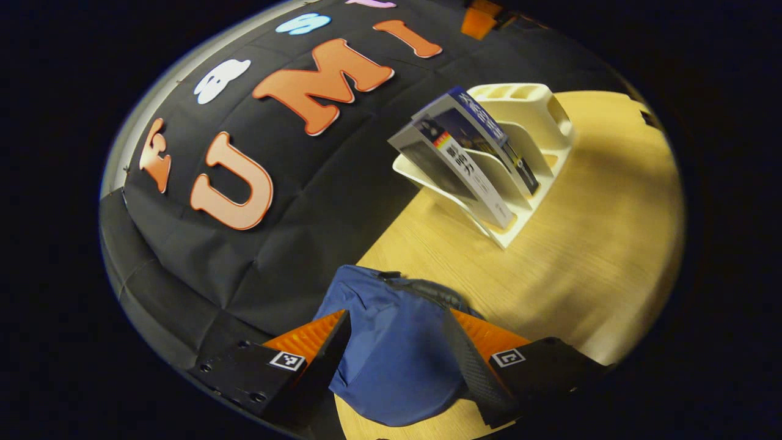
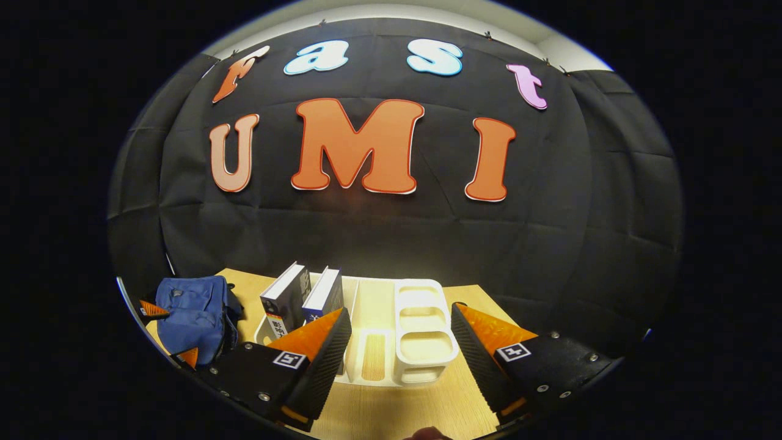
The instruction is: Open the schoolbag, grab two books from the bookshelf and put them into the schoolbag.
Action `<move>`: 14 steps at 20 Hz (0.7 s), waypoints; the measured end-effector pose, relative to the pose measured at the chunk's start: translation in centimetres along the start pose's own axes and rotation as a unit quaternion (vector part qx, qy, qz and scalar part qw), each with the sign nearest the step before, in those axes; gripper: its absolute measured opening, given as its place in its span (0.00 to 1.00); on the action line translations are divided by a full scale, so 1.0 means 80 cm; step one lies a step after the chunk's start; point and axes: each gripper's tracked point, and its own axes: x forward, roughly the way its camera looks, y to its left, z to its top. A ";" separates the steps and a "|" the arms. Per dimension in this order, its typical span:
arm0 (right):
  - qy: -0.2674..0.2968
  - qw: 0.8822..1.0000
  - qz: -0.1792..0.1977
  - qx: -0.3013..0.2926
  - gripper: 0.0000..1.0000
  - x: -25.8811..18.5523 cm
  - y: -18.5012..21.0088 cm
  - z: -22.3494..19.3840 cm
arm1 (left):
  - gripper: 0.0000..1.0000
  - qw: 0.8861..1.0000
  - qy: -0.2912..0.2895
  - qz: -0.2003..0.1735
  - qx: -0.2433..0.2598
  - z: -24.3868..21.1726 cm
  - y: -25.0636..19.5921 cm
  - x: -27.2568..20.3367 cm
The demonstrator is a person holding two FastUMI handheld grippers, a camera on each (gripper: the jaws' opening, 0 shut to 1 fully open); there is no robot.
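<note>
Left hand-held gripper (image 1: 397, 354) spread around schoolbag (image 1: 391, 348); bookshelf (image 2: 391, 336) holds two books (image 2: 302, 296).

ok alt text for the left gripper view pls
The left gripper is open, its jaws on either side of a blue schoolbag on a light wooden table. Farther back, a white bookshelf holds two leaning books, with the black cloth wall behind.

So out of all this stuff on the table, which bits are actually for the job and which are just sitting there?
For the job:
- blue fabric schoolbag
- two upright books in the rack
- cream plastic bookshelf rack
- left gripper, open around the bag
- right gripper, open

Just there:
- light wooden table
</note>
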 end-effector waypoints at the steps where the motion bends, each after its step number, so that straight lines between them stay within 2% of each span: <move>1: 0.000 1.000 -0.004 -0.003 0.97 -0.001 0.001 0.001 | 0.95 1.000 0.008 -0.008 0.009 -0.011 -0.008 0.003; 10: -0.004 1.000 0.000 -0.015 0.97 -0.007 0.010 0.004 | 0.96 0.993 0.096 -0.042 0.060 -0.098 -0.056 0.004; 14: -0.006 1.000 0.001 -0.016 0.97 -0.005 0.007 0.005 | 0.96 0.991 0.123 -0.035 0.028 -0.118 -0.053 0.006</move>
